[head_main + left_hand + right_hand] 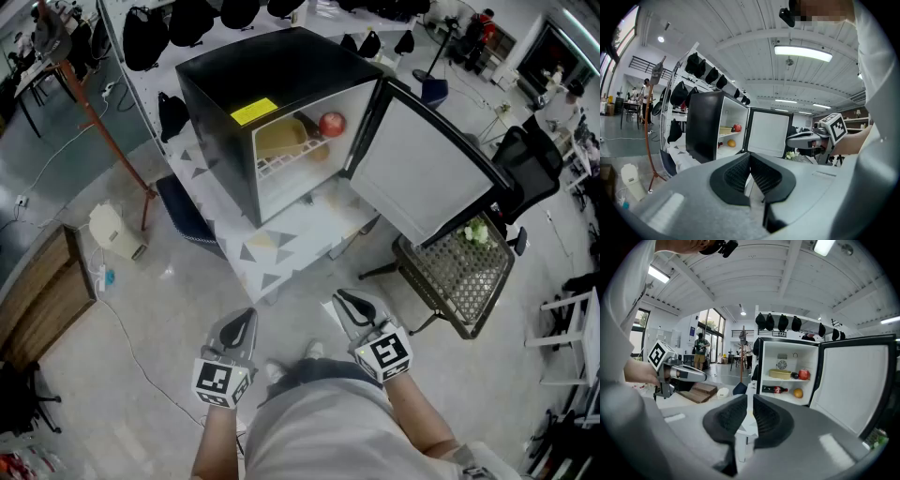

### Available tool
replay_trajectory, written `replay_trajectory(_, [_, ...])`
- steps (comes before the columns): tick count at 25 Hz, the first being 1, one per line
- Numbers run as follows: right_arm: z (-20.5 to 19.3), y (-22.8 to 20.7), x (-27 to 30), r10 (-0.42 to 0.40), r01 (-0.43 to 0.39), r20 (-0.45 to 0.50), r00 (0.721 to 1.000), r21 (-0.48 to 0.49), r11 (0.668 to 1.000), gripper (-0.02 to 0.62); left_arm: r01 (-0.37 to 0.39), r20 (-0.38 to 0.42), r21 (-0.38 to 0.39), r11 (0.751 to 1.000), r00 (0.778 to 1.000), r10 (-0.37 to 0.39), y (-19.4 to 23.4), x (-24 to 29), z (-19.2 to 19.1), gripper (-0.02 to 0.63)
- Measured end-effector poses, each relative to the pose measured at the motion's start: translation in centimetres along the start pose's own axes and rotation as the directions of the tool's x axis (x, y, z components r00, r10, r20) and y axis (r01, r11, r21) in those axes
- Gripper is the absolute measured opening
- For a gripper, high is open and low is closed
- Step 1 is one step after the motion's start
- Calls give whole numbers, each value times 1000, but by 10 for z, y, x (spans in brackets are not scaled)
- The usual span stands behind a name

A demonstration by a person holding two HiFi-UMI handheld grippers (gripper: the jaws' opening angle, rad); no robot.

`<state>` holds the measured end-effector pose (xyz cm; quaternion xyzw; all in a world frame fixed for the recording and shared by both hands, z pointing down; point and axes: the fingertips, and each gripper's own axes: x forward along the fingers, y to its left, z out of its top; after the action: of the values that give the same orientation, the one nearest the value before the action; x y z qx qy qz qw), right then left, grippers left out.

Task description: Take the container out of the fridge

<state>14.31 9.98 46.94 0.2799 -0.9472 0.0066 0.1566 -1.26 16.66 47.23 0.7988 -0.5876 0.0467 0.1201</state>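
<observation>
Head view: left gripper (242, 321) and right gripper (345, 302) hang well short of the open fridge (225, 84), jaws together, empty. Yellow container (281, 139) sits on upper shelf (281, 162) beside apple (332, 124); a sloppy reach could knock the apple off.

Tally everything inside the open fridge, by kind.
Yellow container: 1
Red apple: 1
Orange: 1
Bottle: 1
Small dark item, kind unclear: 1
Total: 5
</observation>
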Motion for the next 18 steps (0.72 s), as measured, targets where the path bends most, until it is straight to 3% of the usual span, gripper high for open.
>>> replay_trajectory(9, [1, -36, -8, 4, -5, 37, 999, 17, 1000, 41, 3, -2, 29, 1000, 1000, -3, -24, 36, 13, 8])
replay_trajectory(18, [-2, -61, -1, 76, -76, 65, 995, 6, 997, 41, -44, -2, 58, 997, 999, 44, -34, 67, 24, 8])
